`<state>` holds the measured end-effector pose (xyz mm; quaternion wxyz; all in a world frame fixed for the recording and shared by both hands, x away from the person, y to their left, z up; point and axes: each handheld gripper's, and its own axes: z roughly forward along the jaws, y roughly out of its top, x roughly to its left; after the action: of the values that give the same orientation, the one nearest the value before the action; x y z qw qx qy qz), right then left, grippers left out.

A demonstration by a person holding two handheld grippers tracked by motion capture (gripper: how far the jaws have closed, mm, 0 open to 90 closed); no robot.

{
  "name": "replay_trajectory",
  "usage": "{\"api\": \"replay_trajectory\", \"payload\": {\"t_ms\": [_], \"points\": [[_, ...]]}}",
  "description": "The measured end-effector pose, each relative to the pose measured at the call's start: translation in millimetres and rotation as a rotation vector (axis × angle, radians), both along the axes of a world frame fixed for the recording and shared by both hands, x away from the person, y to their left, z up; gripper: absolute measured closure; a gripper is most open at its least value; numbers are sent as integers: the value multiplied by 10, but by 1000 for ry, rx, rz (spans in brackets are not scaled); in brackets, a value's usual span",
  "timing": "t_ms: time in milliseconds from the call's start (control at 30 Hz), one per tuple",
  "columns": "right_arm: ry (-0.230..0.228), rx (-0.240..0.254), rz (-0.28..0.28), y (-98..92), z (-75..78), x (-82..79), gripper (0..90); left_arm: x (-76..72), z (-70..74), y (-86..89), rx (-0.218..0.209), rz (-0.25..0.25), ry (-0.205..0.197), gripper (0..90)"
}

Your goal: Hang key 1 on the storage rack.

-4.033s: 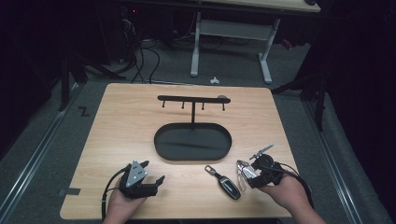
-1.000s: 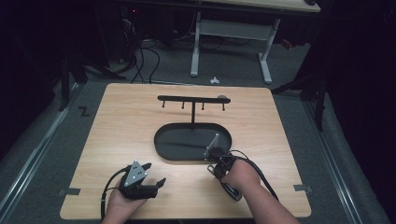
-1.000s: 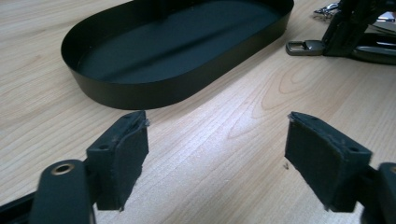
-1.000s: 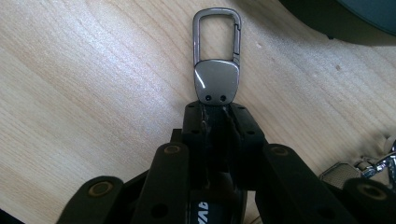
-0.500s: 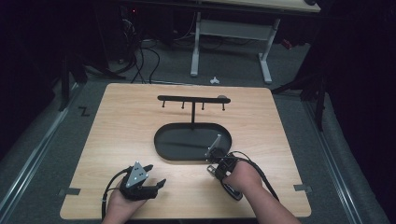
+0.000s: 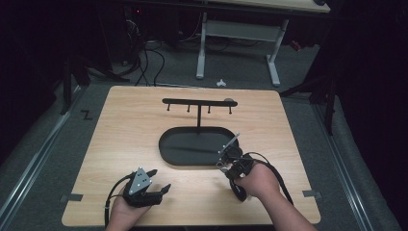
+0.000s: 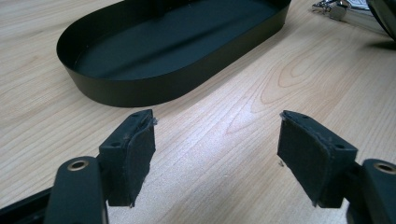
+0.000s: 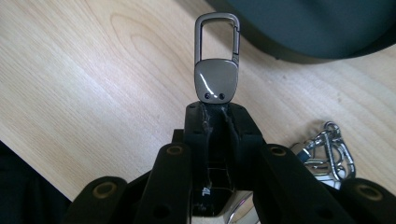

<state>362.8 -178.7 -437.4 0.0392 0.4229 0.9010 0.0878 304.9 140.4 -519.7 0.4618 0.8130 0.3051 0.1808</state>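
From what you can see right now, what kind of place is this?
Probably a lab or workshop set up for recording, not a home: a small wooden table on grey carpet, tangled cables on the floor behind, and a bare desk frame.

Black jaws, brass rivets, trailing cables

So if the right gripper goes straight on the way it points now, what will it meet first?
Most likely the black oval tray. The right gripper is shut on a key ring clip, whose tip points at the tray's near wall, with bare table between. How high the clip is above the rim is unclear.
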Motion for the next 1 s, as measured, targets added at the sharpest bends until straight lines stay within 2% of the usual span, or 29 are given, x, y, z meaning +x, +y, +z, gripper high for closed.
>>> {"api": "replay_trajectory", "payload": {"t_ms": [133, 167, 333, 367, 533, 700, 767, 1000], "points": [[-29, 25, 3, -28, 67, 0, 808, -1, 2, 4, -4, 2, 0, 281], [-23, 27, -21, -23, 83, -13, 808, 0, 3, 6, -6, 1, 1, 281], [-59, 53, -11, -55, 186, 13, 808, 0, 2, 8, -4, 1, 1, 282], [-58, 55, -26, -50, 202, 8, 809, 0, 3, 10, -4, 1, 0, 283], [-80, 58, -32, -39, 295, 32, 809, 0, 3, 13, -5, 2, 0, 283], [-107, 60, -13, -23, 393, 62, 809, 1, 1, 13, -2, 1, -1, 284], [-110, 61, -28, -12, 443, 66, 809, 2, 0, 14, -1, 0, -1, 283], [-143, 67, -21, 3, 572, 137, 809, 2, 1, 18, -3, 0, -2, 284]]}}
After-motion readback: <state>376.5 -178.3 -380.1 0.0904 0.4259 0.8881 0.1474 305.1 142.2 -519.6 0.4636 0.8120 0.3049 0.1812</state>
